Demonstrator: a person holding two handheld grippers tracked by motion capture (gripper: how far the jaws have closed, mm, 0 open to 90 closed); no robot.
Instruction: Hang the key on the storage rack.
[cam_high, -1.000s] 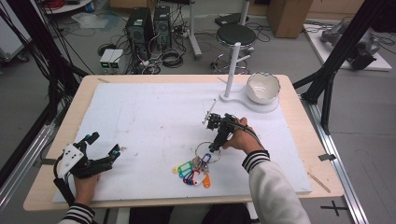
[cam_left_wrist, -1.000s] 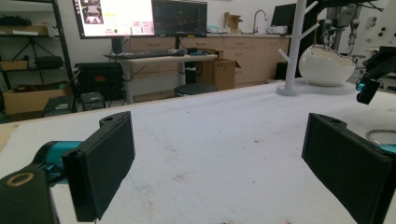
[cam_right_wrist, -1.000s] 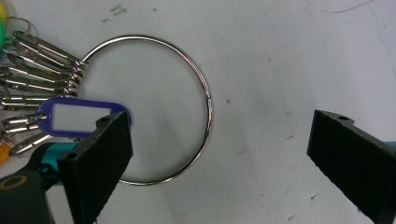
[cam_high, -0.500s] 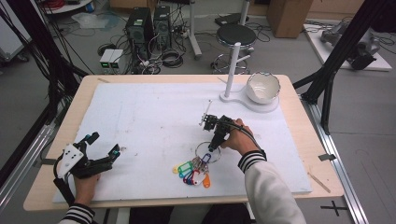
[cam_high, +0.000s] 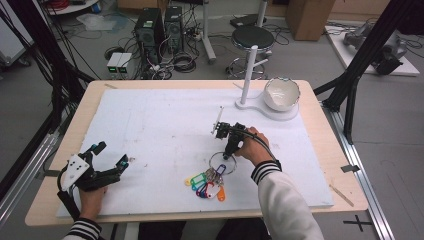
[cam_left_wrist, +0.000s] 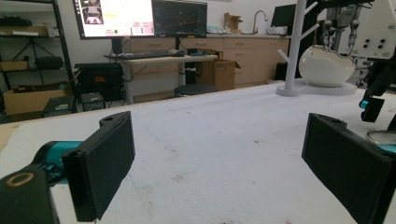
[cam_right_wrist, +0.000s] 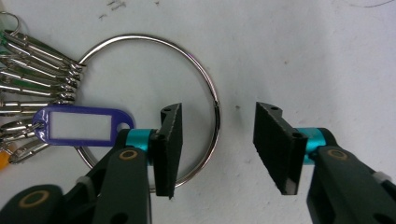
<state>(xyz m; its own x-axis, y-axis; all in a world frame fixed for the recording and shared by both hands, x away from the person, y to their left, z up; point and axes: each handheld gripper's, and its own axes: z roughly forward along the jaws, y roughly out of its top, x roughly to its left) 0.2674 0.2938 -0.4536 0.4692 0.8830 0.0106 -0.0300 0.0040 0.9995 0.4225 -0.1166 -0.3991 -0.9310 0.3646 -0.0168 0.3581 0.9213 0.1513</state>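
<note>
Low and centre in the high view, our right gripper (cam_high: 230, 151) straddles the key ring (cam_right_wrist: 154, 107) wire with jaws parted; we should close squarely on it, while our left gripper (cam_high: 111, 160) rests spread wide.

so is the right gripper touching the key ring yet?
Apart. The right gripper view shows the right gripper open, jaws straddling the key ring wire with white surface visible on both sides.

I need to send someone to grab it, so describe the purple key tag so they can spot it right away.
On the white mat, near the front edge, lies a large metal ring under the right gripper. The purple key tag lies across that ring, its white label window up; the other tags fan out toward the table edge.
</note>
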